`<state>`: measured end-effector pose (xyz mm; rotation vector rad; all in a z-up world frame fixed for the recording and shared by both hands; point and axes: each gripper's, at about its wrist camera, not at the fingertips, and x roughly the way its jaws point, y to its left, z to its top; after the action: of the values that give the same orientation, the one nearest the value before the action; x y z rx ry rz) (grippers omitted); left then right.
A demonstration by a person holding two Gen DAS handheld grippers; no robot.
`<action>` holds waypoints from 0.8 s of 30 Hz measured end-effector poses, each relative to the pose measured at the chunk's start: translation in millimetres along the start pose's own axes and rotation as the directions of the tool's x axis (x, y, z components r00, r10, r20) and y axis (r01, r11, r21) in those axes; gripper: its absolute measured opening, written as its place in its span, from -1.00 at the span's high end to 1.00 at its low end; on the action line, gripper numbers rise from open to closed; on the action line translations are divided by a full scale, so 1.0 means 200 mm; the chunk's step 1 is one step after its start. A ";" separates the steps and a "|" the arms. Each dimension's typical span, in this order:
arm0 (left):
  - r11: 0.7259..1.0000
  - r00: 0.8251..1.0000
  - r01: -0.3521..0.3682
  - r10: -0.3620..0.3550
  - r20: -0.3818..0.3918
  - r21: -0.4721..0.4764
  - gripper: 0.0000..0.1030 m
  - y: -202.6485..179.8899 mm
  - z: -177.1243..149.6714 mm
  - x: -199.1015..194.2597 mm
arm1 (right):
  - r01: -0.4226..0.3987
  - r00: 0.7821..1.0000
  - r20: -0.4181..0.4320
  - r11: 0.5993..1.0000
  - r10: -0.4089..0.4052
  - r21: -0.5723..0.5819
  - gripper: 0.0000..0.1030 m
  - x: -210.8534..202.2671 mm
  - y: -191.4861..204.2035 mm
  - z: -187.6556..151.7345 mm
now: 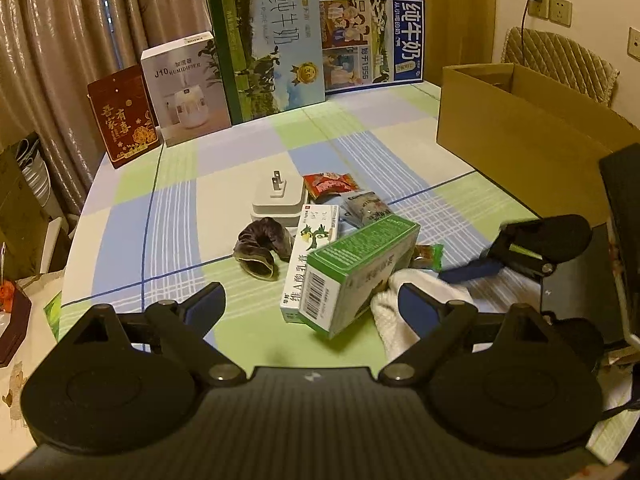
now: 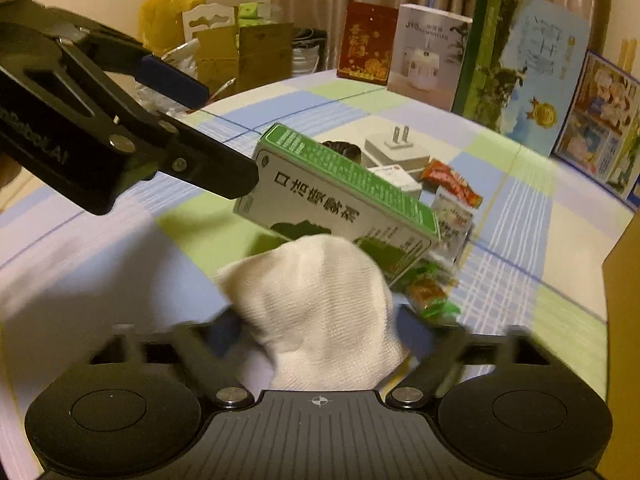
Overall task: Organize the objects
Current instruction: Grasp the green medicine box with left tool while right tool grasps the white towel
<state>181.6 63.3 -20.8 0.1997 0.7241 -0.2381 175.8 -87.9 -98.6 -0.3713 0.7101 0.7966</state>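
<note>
Two grippers over bench (image 1: 168, 184): right gripper (image 2: 320, 320) clamps white cloth (image 2: 320, 304) beside green box (image 1: 356, 272); left gripper (image 1: 312, 300) gapes empty.

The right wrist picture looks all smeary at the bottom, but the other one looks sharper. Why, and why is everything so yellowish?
Right wrist view: motion blur smears the right gripper fingers, the white cloth and the green candy wrapper. Left wrist view: mostly sharp, print on the green box readable. Both views: warm, dim indoor light gives the yellowish cast; the fisheye lens bends the table edges and darkens the corners.
</note>
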 end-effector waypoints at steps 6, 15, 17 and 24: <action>0.999 1.000 0.012 -0.011 -0.007 0.039 -0.77 -0.05 0.01 0.04 | 0.068 0.996 -0.057 0.994 -0.063 0.084 0.42 -0.12 -0.04 -0.01; 0.987 0.998 0.042 -0.032 -0.061 0.154 -0.59 -0.17 0.04 0.22 | 0.194 0.977 -0.132 0.952 -0.166 0.238 0.42 -0.29 -0.22 -0.12; 0.984 0.995 0.053 -0.038 -0.091 0.170 -0.42 -0.20 0.04 0.27 | 0.188 0.979 -0.128 0.945 -0.159 0.269 0.42 -0.29 -0.25 -0.12; 0.988 0.986 0.052 -0.027 -0.166 0.146 0.39 -0.23 0.02 0.32 | 0.178 0.982 -0.117 0.928 -0.147 0.328 0.42 -0.34 -0.27 -0.14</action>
<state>217.1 9.3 -65.4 0.3510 0.8747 -0.3168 171.2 -173.1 -68.1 -0.1530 0.8734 0.4898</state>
